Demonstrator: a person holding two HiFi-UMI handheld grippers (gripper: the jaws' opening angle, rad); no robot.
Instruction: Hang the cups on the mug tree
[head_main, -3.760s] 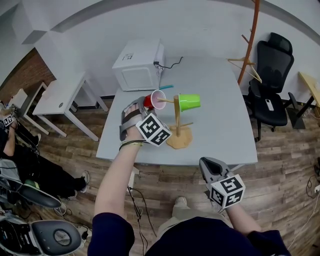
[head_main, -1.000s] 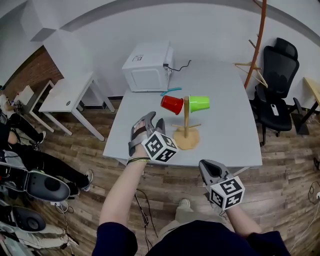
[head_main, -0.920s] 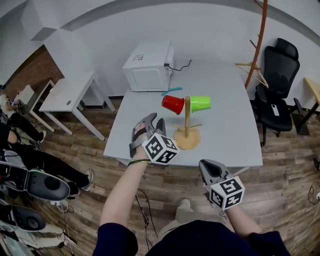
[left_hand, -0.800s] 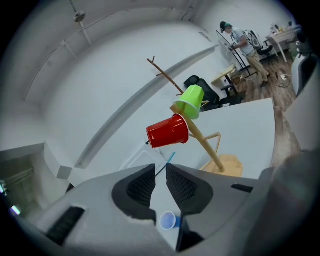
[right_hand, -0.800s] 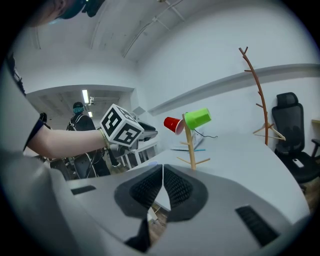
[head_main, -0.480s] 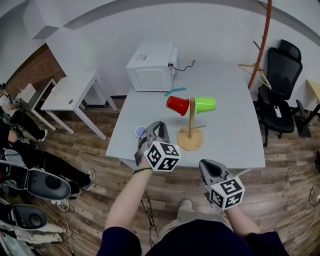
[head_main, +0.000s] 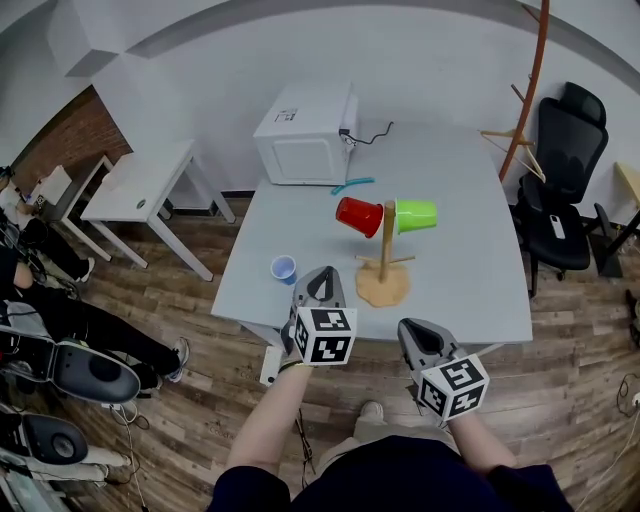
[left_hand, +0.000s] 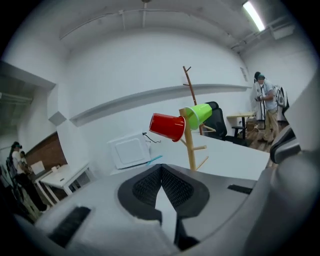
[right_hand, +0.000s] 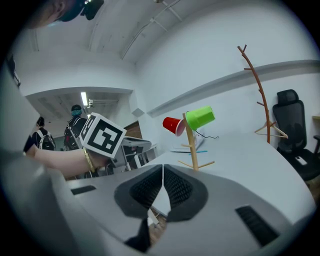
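Red cup (head_main: 360, 216) and green cup (head_main: 415, 214) hang on mug tree (head_main: 386, 250), mid-tabletop (head_main: 470, 270). Blue cup (head_main: 284, 268) stands near left edge. Left gripper (head_main: 320, 281) jaws just closed, empty; right gripper (head_main: 415, 336) jaws likewise together. Reaching with jaws closed, I could knock blue cup off.

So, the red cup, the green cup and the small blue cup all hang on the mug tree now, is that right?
Not quite. The red cup and the green cup do hang on the mug tree, but the small blue cup does not: the head view shows it standing on the table, apart from the tree, to its left.
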